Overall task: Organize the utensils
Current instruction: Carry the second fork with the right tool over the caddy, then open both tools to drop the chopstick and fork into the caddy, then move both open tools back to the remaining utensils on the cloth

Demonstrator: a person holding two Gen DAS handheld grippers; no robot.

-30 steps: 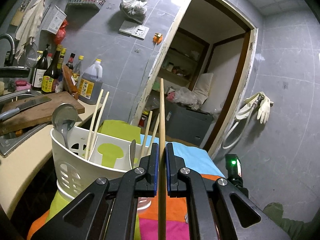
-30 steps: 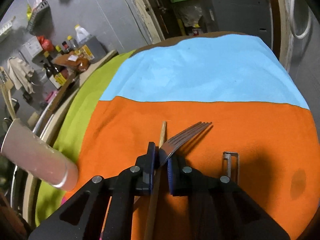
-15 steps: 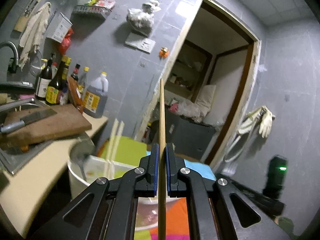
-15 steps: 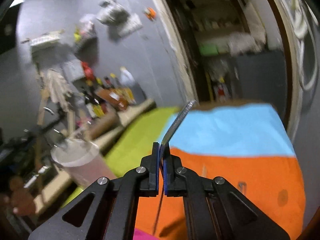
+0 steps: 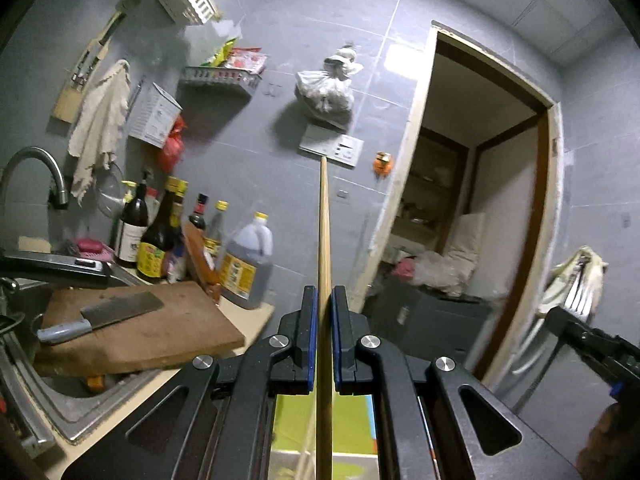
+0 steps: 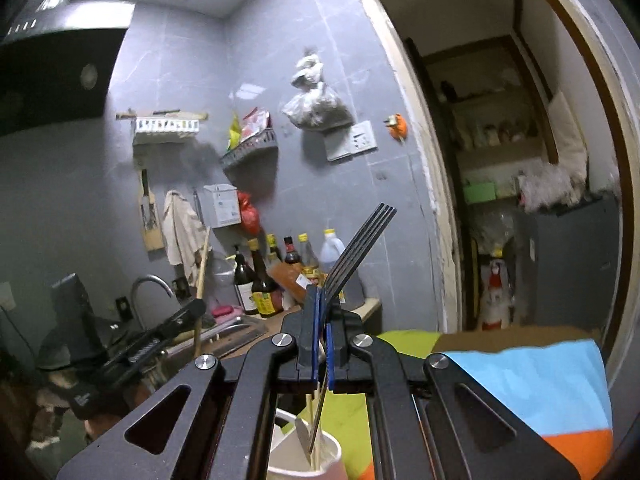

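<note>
Grey-tiled kitchen behind, each hand-held gripper holds its utensil upright for dropping into the white plastic utensil holder below: left hand-held gripper clamps a long wooden chopstick, right hand-held gripper a steel fork.

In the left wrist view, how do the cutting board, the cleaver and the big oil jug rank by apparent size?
1. cutting board, clearly largest.
2. and 3. cleaver and oil jug look about alike; the cleaver lies nearer the camera, so I do not rank them.
</note>
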